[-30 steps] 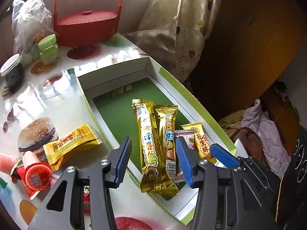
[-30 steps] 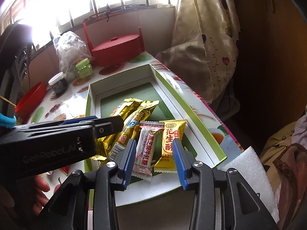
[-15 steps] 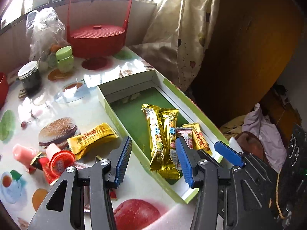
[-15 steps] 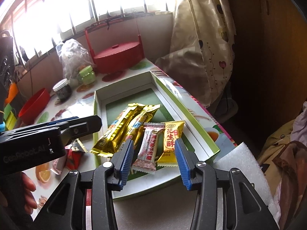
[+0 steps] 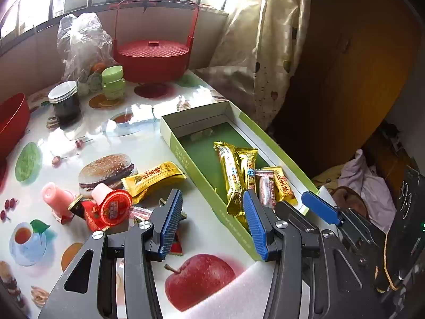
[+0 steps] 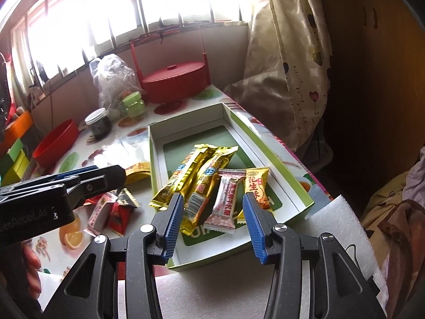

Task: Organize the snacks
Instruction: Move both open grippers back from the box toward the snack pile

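The green box point(image 6: 297, 186) near the table's edge holds four snacks side by side: two long gold bars point(image 6: 196, 180), a white-and-red sweet point(image 6: 225, 202) and a yellow peanut-crisp packet point(image 6: 257, 186). The glossy, slippery wrappers overlap, so a grab at one may drag its neighbour or lose hold.

On the tablecloth point(image 5: 119, 138) left of the box wait another yellow packet point(image 5: 152, 176), a red-lidded jelly cup point(image 5: 111, 204) and small sweets, crowded enough to knock aside.

The left gripper point(image 5: 212, 218) hovers half-open and empty. The right gripper point(image 6: 212, 218), jaws just opened further, is empty too.
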